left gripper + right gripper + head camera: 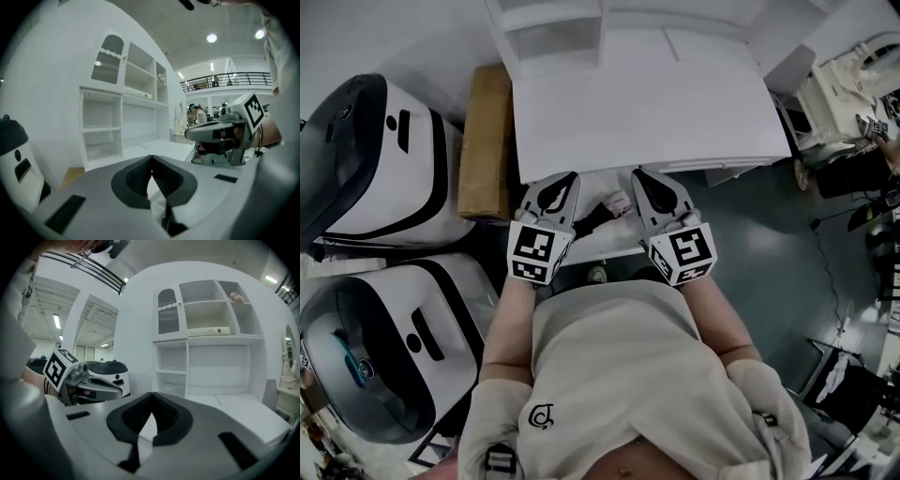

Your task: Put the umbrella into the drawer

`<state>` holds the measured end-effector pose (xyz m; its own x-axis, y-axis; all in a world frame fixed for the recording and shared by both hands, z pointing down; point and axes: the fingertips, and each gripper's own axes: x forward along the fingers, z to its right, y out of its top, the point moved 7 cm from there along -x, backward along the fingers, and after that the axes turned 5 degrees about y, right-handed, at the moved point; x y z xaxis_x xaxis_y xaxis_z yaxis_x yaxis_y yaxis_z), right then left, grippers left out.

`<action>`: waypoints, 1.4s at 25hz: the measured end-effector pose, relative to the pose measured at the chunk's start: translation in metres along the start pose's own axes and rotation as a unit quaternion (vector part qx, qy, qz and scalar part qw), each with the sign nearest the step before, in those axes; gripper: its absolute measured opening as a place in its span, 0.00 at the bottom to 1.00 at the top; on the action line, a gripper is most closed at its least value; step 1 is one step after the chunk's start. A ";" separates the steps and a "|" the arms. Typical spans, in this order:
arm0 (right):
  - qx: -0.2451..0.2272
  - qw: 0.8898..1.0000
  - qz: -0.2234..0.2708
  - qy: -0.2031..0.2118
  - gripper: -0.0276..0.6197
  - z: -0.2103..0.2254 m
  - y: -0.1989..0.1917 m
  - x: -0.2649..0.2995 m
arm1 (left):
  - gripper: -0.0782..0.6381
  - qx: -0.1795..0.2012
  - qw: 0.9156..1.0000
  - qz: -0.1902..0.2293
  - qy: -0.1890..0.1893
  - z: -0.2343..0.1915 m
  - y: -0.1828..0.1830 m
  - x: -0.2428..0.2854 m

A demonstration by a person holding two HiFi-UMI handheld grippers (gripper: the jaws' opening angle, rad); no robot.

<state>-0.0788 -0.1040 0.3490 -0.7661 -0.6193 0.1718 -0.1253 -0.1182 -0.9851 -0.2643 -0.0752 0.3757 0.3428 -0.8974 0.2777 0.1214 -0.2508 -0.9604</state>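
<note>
In the head view my two grippers are held side by side in front of the white desk (647,112), just below its front edge. The left gripper (569,178) is shut with nothing between its tips (151,157). My right gripper (637,175) is also shut and empty (151,394). Between them, under the desk's edge, a white drawer (614,242) stands pulled out. In it lies a dark thing with a pale pink part (598,214), which looks like the umbrella, mostly hidden by the grippers. Each gripper view shows the other gripper alongside: the right one (208,133) and the left one (96,387).
A white shelf unit (126,117) rises at the back of the desk. A brown cardboard box (485,141) stands at the desk's left side. Two large white and black machines (384,159) (394,356) stand on the left. More furniture (848,89) is at the right.
</note>
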 end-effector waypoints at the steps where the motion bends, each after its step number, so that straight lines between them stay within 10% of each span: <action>1: -0.004 1.000 0.004 0.005 0.05 -0.002 0.003 0.002 | 0.13 -0.003 1.000 0.014 0.009 -0.004 0.007 -0.008; 14: -0.036 0.995 0.083 0.044 0.05 -0.014 0.029 0.002 | 0.13 -0.058 0.986 0.134 0.077 -0.043 0.059 -0.080; 35: -0.029 0.997 0.075 0.021 0.05 -0.004 0.026 -0.028 | 0.13 -0.059 0.987 0.123 0.082 -0.013 0.054 -0.083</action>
<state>-0.0631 -0.0872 0.3187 -0.8040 -0.5942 0.0222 -0.0427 0.0204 -0.9989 -0.2980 -0.0185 0.3003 0.1907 -0.9809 0.0371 -0.0601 -0.0494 -0.9970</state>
